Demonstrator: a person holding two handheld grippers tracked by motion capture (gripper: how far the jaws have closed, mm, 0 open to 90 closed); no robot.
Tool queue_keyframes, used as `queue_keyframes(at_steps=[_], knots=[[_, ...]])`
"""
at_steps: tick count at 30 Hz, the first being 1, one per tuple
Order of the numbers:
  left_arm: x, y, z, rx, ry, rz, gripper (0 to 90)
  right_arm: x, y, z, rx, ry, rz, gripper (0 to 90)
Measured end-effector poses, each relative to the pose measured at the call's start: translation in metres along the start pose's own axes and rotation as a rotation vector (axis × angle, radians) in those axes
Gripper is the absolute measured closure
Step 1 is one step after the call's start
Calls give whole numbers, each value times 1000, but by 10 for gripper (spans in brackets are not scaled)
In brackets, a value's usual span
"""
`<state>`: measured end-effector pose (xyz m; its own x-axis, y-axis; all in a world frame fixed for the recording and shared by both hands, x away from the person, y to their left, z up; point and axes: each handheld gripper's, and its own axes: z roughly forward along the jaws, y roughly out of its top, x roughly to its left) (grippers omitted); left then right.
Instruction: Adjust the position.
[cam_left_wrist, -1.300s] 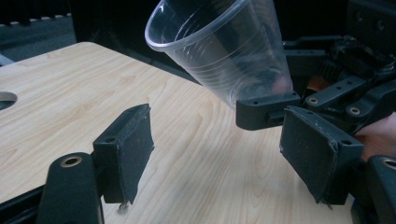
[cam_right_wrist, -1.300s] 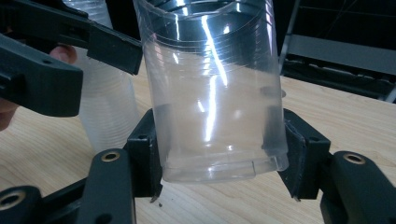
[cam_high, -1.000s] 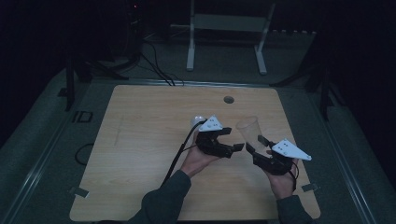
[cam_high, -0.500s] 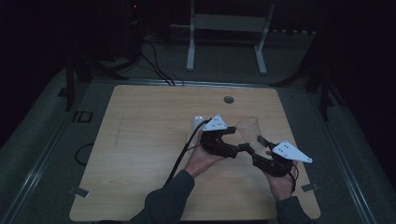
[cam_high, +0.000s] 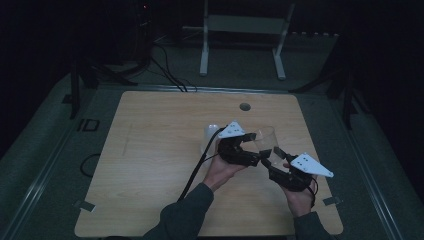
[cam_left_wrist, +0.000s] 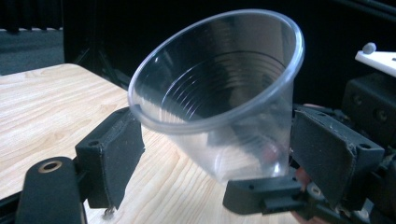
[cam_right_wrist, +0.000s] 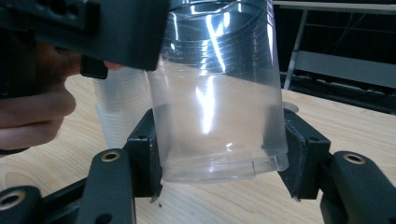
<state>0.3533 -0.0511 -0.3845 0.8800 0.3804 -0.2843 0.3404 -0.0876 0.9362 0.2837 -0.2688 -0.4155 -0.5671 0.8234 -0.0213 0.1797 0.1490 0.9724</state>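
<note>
Jaws of the right gripper (cam_high: 270, 162) clamp the clear cup's (cam_high: 265, 140) base, steadying it while the left gripper (cam_high: 250, 150), just opening, straddles it without pressing.

Place: a dim lab or recording studio
Signs: bare wooden table (cam_high: 150, 150) on grey floor, cables (cam_high: 165, 70) trailing, white metal stand (cam_high: 245, 30) beyond the jaws, black surroundings

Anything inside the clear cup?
The clear cup looks empty: only its ribbed wall shows through the mouth. Its very bottom is hidden behind the right gripper clamping it.
</note>
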Motion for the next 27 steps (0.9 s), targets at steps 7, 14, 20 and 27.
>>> queue_keyframes(at_steps=[7, 14, 20, 27], knots=[[-1, 0, 4, -24, -11, -28, 183, 0, -1, 0, 3, 13, -4, 414], [-2, -1, 5, -37, -9, -32, 234, -1, -1, 1, 13, 22, -7, 414], [-4, 0, 2, -44, -8, -17, 285, -1, 0, 1, 24, 35, -15, 401], [-5, 1, 1, -41, 0, 2, 300, -3, 4, 2, 56, 59, -30, 378]])
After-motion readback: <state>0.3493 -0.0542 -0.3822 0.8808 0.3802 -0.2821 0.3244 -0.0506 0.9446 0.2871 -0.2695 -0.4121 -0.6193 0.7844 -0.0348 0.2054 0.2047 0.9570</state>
